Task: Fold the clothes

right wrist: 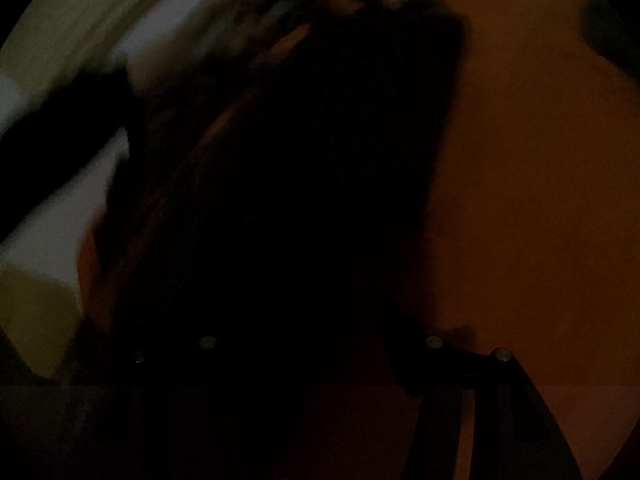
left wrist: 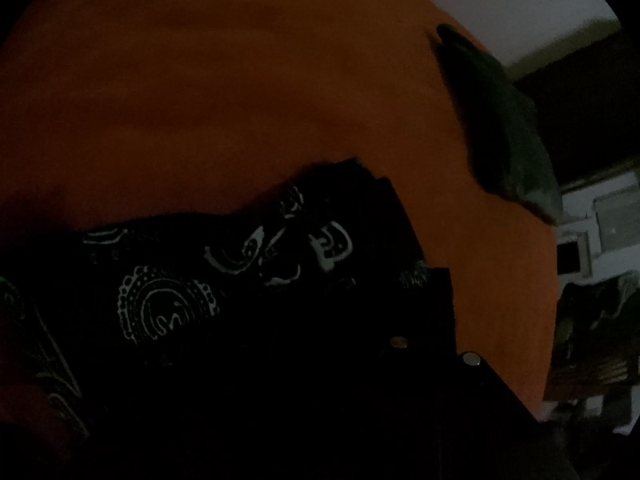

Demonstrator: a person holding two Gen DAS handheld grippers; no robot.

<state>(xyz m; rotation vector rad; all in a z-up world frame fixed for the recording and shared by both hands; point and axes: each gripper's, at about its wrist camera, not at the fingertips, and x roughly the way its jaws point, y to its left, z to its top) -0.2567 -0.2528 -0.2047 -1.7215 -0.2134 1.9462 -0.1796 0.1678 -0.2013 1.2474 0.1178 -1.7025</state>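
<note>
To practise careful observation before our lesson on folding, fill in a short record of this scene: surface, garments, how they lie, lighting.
surface: orange-brown table
near garment: black patterned cloth, white paisley-like print, lying rumpled on the table
second garment: dark green piece, at the table's far edge, apart from the patterned one
right wrist view: dark cloth, blurred, pattern not readable
lighting: very dim
grip: too dark to judge
</note>
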